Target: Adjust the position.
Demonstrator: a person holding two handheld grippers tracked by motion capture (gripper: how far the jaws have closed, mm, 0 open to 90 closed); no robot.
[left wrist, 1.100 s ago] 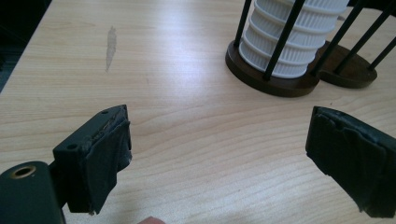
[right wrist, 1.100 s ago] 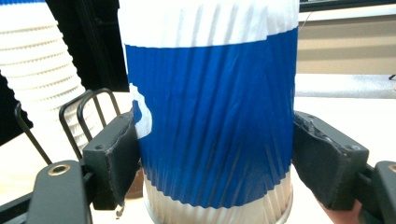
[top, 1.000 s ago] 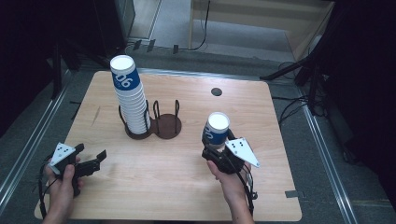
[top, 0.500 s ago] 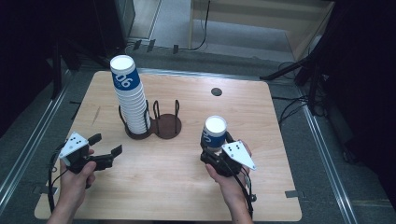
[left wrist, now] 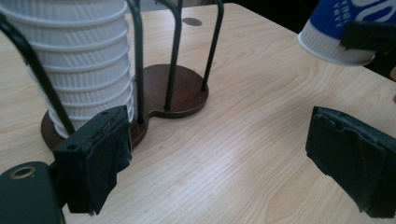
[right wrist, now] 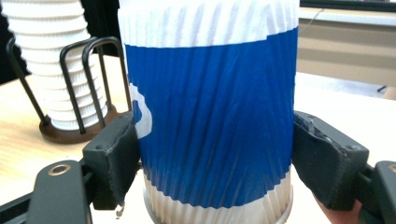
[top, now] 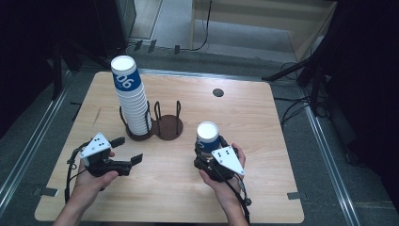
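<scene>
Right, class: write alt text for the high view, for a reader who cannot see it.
A person's right gripper grips a blue and white paper cup, upside down, at a wooden table. The left gripper is open with nothing between its jaws, near a wire cup holder that carries a tall stack of cups.

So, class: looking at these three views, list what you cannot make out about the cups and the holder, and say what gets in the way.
- Cup in the right gripper, right gripper view: rim and printing cut off by the top edge.
- Cup stack, high view: exact count too small to tell.
- Holder, left gripper view: rod tops cut off by the top edge; the stack hides the base beneath it.
- Left gripper: nothing between its open pads.
</scene>
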